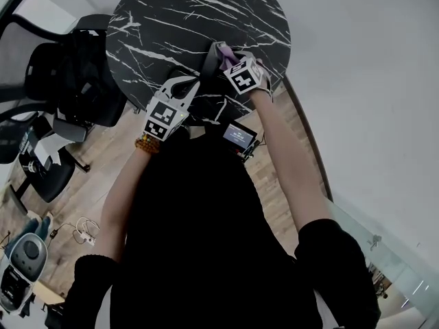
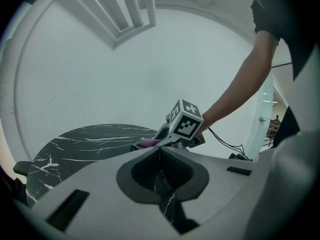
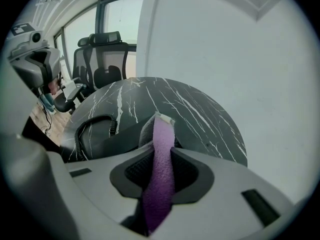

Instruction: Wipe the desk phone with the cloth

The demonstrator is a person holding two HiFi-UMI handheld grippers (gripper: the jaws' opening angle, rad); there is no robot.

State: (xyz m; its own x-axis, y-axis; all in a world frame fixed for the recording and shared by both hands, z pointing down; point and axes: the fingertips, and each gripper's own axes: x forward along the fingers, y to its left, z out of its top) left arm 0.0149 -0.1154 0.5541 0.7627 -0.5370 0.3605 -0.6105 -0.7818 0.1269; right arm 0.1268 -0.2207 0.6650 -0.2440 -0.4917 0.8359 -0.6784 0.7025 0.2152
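Note:
My right gripper (image 3: 158, 143) is shut on a purple and grey cloth (image 3: 161, 169) that stands up between its jaws, white tag at the top. It hovers over the near part of the round black marble table (image 3: 200, 114). The black desk phone (image 3: 111, 140) lies just left of the cloth, its coiled cord (image 3: 91, 126) looping beside it. In the head view the right gripper (image 1: 230, 64) holds the cloth (image 1: 225, 52) above the table's near side; my left gripper (image 1: 182, 88) is beside it to the left. In the left gripper view the left gripper (image 2: 160, 150) has its jaws together, nothing visible between them.
Black office chairs (image 1: 62, 67) stand left of the table (image 1: 171, 12) on a wood floor. A small device with a lit screen (image 1: 239, 137) hangs near the person's waist. White wall curves behind the table. Glass partition at lower right.

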